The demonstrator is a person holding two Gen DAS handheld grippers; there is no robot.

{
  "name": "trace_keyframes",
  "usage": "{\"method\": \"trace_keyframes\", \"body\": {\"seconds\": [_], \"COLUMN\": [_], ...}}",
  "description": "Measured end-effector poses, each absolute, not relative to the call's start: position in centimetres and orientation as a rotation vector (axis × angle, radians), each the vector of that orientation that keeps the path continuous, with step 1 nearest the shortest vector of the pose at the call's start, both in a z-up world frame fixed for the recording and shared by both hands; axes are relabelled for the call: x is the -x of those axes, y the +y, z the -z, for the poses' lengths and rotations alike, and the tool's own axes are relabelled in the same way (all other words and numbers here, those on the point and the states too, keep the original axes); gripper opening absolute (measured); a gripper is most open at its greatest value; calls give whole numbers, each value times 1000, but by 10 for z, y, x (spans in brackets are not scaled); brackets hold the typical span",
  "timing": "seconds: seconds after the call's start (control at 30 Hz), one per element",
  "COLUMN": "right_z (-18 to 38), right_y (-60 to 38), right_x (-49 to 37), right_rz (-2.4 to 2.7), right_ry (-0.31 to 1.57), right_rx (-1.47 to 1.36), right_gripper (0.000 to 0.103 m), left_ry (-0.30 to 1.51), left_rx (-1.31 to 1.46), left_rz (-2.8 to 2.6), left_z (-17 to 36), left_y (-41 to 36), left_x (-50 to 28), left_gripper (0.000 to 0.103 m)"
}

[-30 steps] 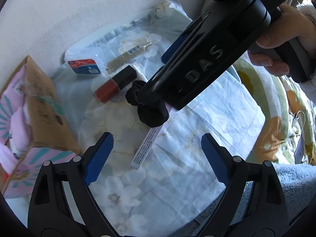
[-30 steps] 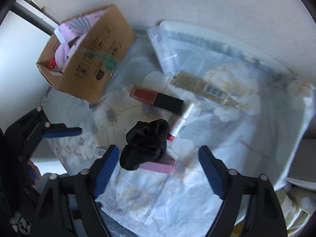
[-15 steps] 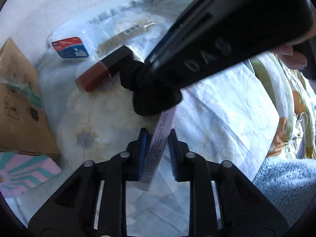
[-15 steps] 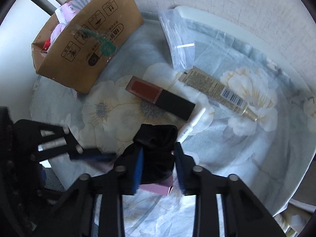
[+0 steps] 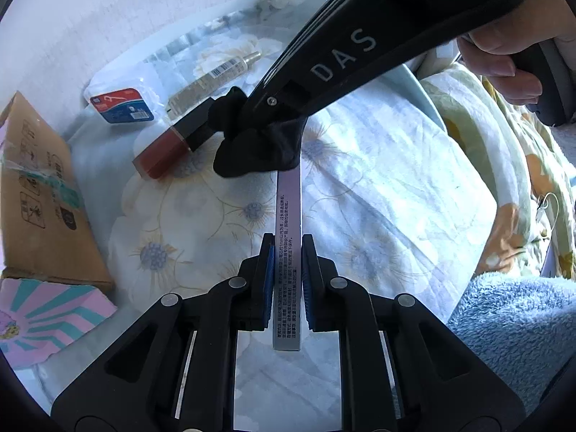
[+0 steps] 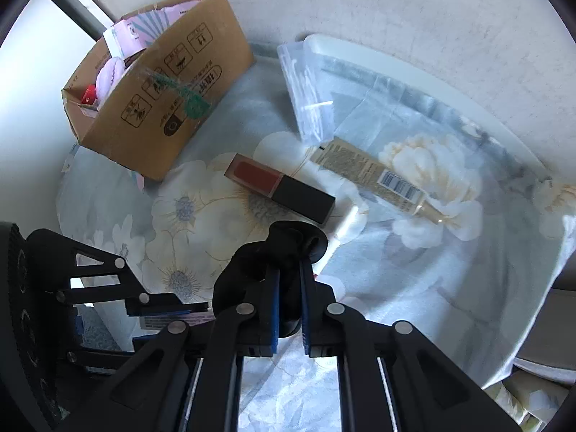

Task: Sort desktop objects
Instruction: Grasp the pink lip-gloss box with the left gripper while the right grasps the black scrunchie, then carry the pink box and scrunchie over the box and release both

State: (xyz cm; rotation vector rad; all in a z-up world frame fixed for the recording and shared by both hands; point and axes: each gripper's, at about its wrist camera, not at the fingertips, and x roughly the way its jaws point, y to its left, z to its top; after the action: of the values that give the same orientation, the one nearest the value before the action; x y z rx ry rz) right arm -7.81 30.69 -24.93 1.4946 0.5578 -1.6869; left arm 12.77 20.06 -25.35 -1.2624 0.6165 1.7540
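1. Both tools are loaded: the left gripper is clamped on the slim pink box, and the right gripper pinches the black scrunchie, both mid-table.
2. The cardboard box at the table's far-left edge already holds items.
3. The lip gloss, gold tube and white stick remain.
4. The route to the box looks open.

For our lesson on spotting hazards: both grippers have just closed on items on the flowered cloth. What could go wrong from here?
1. The black scrunchie in the right gripper lies over the far end of the pink box held by the left gripper; lifting either may drag the other.
2. The red lip gloss lies close and could be knocked.
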Motion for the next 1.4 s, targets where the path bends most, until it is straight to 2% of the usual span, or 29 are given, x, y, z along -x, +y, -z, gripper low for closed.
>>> {"method": "trace_keyframes", "body": {"seconds": [0.37, 0.53, 0.77, 1.2, 1.4], "right_z": [209, 178, 139, 101, 105], "right_y": [316, 314, 293, 194, 135], "right_x": [79, 79, 89, 79, 66], "right_rz": [1789, 1853, 1925, 1839, 1743], "right_ry": [503, 481, 482, 562, 601], "right_rx": [-1505, -1476, -1432, -1278, -1237], "right_gripper": [9, 9, 9, 9, 9], "left_ry": [631, 646, 672, 466, 340], "left_rx": [1213, 1171, 1148, 1234, 1394], "left_rz": [-1751, -1763, -1843, -2194, -2399], "left_z": [205, 174, 142, 79, 82], "left_y": [186, 188, 152, 30, -24], "left_x": [-137, -122, -93, 12, 54], "left_gripper": [12, 12, 12, 12, 12]}}
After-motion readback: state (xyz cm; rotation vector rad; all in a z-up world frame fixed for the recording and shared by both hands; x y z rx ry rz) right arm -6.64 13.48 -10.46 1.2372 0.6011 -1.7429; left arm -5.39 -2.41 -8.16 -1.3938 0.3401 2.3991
